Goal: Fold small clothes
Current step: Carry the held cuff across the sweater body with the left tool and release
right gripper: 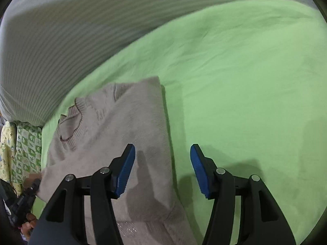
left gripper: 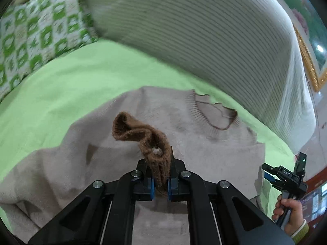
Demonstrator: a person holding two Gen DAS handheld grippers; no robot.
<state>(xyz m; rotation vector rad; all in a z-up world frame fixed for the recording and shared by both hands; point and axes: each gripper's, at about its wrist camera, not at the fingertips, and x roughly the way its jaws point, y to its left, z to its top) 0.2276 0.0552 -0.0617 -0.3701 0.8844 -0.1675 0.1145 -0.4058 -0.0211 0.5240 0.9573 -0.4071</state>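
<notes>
From the left wrist, the left tongs are clamped on a brown cuff, which stands up between the blue pads above a beige sweater. The sweater lies spread on the green bed sheet, its neck toward a striped grey pillow. At the far right, a hand holds the right tongs.

From the right wrist, the right tongs stand apart with nothing between them, over the sweater's edge and the sheet.
</notes>
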